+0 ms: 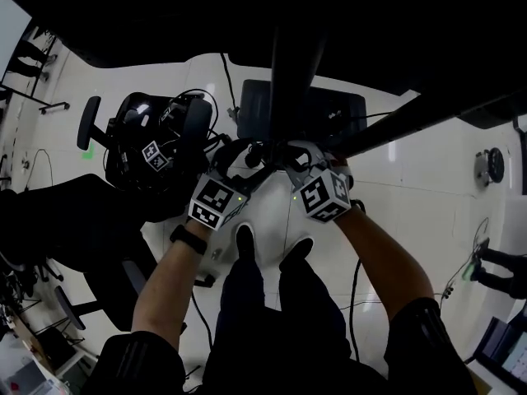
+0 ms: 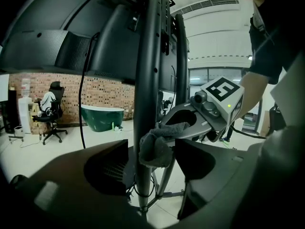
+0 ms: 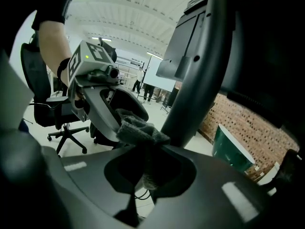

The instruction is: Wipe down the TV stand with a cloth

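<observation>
My left hand-held gripper (image 2: pixel 151 160) has its jaws wide apart and grips nothing. The black upright pole (image 2: pixel 145 80) of the TV stand shows in the gap between them. The grey cloth (image 2: pixel 155 149) is bunched against the pole's right side. My right hand-held gripper (image 3: pixel 147 168) has its jaws clamped on that cloth, holding it to the pole.

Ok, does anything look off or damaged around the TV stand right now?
Nothing stands out. The grey cloth is bunched in the right hand-held gripper against the TV stand's upright pole, which shows no damage. The pale floor around it shows no spill.
</observation>
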The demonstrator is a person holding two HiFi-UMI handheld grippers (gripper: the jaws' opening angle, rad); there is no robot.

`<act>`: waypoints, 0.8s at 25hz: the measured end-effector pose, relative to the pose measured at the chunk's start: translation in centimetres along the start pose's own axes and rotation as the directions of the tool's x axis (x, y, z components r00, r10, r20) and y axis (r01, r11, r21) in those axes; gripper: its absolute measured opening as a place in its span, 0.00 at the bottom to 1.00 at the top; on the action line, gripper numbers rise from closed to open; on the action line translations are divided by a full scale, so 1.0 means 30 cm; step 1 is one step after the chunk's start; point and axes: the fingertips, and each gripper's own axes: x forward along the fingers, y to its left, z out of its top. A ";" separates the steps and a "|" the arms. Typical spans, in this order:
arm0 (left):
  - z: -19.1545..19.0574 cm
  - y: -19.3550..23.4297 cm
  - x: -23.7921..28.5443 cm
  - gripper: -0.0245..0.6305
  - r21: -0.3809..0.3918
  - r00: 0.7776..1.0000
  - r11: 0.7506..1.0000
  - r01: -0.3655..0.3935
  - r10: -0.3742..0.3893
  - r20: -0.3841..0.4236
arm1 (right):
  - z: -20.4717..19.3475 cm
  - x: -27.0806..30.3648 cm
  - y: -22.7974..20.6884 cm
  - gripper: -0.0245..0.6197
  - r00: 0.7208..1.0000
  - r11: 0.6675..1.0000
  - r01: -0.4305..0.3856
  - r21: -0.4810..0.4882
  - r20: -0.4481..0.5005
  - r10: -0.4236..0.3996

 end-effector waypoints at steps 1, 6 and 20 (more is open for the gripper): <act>-0.035 0.004 0.014 0.55 -0.002 1.000 1.000 -0.005 0.005 -0.006 | -0.033 0.021 0.012 0.10 1.000 1.000 -0.005 0.008 -0.008 0.005; -0.210 0.012 0.074 0.55 -0.016 0.999 1.000 -0.025 0.025 -0.029 | -0.180 0.116 0.079 0.10 0.999 1.000 -0.023 0.019 -0.026 0.023; -0.568 0.051 0.197 0.55 -0.078 0.992 0.996 -0.032 0.022 -0.124 | -0.500 0.320 0.217 0.09 0.991 0.997 -0.073 0.027 -0.112 0.076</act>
